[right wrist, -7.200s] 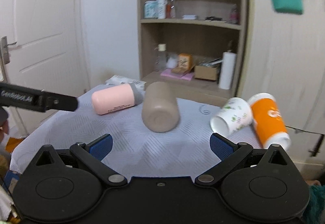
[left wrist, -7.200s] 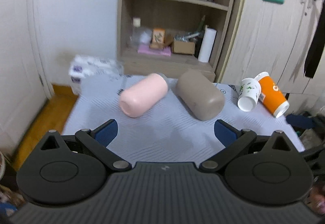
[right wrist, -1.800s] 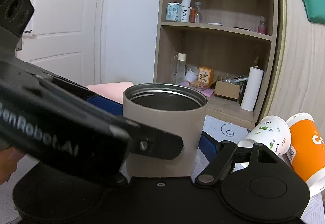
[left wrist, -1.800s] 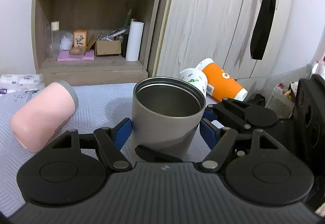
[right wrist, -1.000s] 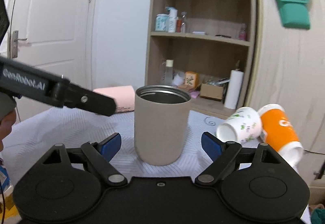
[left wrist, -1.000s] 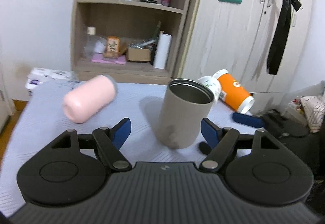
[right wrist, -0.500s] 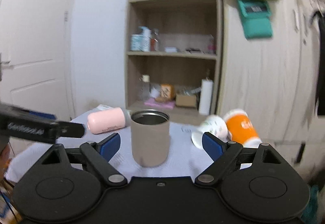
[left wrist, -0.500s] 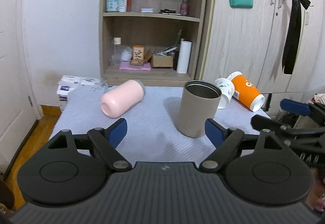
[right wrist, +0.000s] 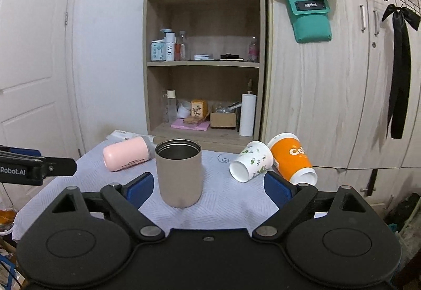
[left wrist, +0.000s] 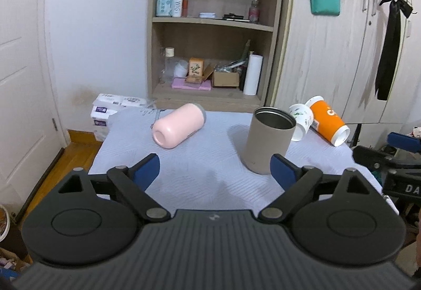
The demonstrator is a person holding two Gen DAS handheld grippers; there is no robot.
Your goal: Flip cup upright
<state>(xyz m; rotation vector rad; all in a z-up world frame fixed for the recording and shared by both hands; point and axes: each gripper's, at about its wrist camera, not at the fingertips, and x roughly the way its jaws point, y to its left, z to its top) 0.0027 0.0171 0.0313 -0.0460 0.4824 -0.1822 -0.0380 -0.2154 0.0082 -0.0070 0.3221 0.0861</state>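
A taupe metal cup (left wrist: pixel 269 140) stands upright on the white-clothed table (left wrist: pixel 200 179), mouth up; it also shows in the right wrist view (right wrist: pixel 179 174). A pink cup (left wrist: pixel 179 125) lies on its side to its left, also seen in the right wrist view (right wrist: pixel 126 154). A white floral paper cup (right wrist: pixel 251 165) and an orange paper cup (right wrist: pixel 292 162) lie on their sides at the right. My left gripper (left wrist: pixel 214 171) is open and empty, back from the cups. My right gripper (right wrist: pixel 209 188) is open and empty, short of the taupe cup.
A wooden shelf unit (right wrist: pixel 202 66) with bottles and boxes stands behind the table. Wardrobe doors (right wrist: pixel 329 95) are at the right, a white door (left wrist: pixel 18 84) at the left. Tissue packs (left wrist: pixel 115 108) sit by the table's far left corner.
Both grippers have let go of the taupe cup, which now stands upright, and have drawn back from the table. The other cups have not moved.
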